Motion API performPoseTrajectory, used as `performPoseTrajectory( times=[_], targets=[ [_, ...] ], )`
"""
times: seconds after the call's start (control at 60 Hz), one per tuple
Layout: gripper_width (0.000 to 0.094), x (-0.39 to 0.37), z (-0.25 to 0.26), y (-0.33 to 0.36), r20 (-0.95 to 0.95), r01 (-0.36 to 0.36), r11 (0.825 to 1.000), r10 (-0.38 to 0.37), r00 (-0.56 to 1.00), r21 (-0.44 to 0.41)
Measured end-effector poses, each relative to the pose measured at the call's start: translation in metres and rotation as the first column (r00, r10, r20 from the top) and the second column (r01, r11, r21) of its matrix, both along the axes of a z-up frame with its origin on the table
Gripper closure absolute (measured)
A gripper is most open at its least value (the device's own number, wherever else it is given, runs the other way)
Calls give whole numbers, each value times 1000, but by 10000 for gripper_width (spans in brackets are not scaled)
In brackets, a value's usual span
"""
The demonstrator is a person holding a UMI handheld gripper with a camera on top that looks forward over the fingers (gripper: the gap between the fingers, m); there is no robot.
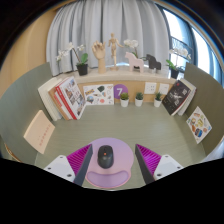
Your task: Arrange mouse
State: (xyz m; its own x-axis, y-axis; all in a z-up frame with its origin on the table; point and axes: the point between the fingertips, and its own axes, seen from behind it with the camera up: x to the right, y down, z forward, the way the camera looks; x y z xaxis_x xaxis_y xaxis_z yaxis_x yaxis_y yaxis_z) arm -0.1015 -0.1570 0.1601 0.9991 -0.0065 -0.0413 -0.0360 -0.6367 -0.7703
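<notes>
A black mouse [105, 155] lies on a lilac mouse pad with a wrist rest [109, 171] on the table. Both sit between my gripper's [111, 160] two fingers, with the pink pads [79, 157] standing clear of the mouse at either side. The fingers are open and the mouse rests on the pad by its own weight.
Beyond the fingers a row of books and cards [98, 94] stands against a low shelf, with small potted plants [124, 99]. A wooden hand model [99, 52] and figures stand on the shelf. A beige notebook [39, 131] lies off the left finger; a booklet [198, 122] lies at the right.
</notes>
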Motion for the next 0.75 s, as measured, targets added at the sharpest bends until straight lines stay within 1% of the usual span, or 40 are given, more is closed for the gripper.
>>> performPoseTrajectory(
  times=[0.15, 0.283, 0.433, 0.583, 0.75],
  targets=[
    [78, 5, 49, -40, 4, -21, 998, 21, 1000, 60],
    [78, 8, 76, -74, -12, -26, 995, 28, 1000, 96],
    [77, 18, 89, -107, -29, -24, 993, 27, 999, 116],
    [80, 33, 96, -132, -18, -19, 993, 21, 1000, 119],
    [81, 46, 113, -150, -12, -19, 988, 21, 1000, 155]
  ],
)
